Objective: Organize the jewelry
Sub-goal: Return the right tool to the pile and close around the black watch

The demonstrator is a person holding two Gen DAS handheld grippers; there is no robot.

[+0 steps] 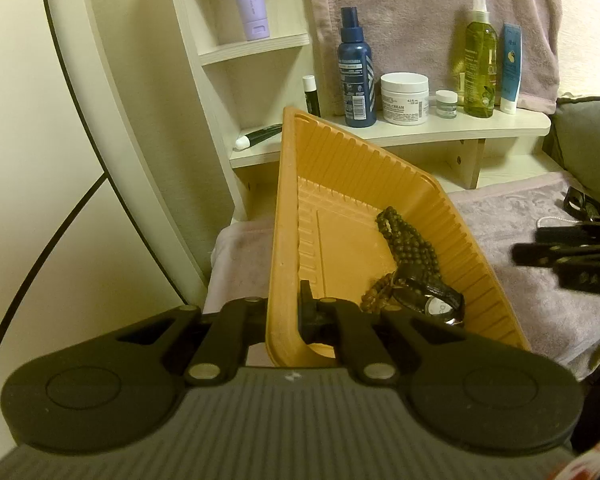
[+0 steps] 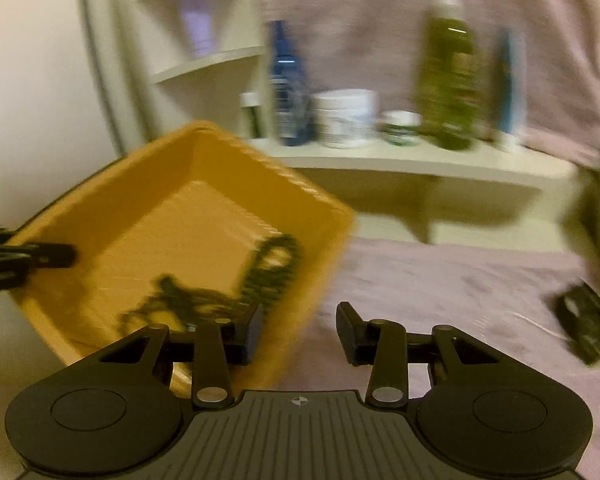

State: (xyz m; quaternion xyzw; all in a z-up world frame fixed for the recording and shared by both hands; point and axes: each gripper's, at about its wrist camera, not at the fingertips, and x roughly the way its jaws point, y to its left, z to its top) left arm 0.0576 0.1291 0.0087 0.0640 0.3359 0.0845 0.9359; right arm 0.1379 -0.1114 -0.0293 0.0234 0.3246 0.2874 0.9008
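My left gripper [image 1: 286, 312] is shut on the near left wall of an orange tray [image 1: 288, 208], which is tilted. Inside the tray lie a dark beaded necklace [image 1: 406, 236], a brown bead bracelet [image 1: 376, 296] and a wristwatch [image 1: 432, 300]. In the blurred right wrist view the tray [image 2: 204, 148] sits left of centre with the jewelry [image 2: 268, 268] in it, and the left gripper's fingers [image 2: 48, 256] hold its left edge. My right gripper [image 2: 300, 332] is open and empty, over the tray's right corner. It also shows at the right edge of the left wrist view [image 1: 572, 256].
A pink towel [image 1: 520, 240] covers the surface. A cream shelf [image 1: 420, 132] behind holds a blue spray bottle [image 1: 356, 72], a white cream jar [image 1: 404, 98], a green bottle [image 1: 478, 60] and tubes. A dark object [image 2: 588, 320] lies on the towel at right.
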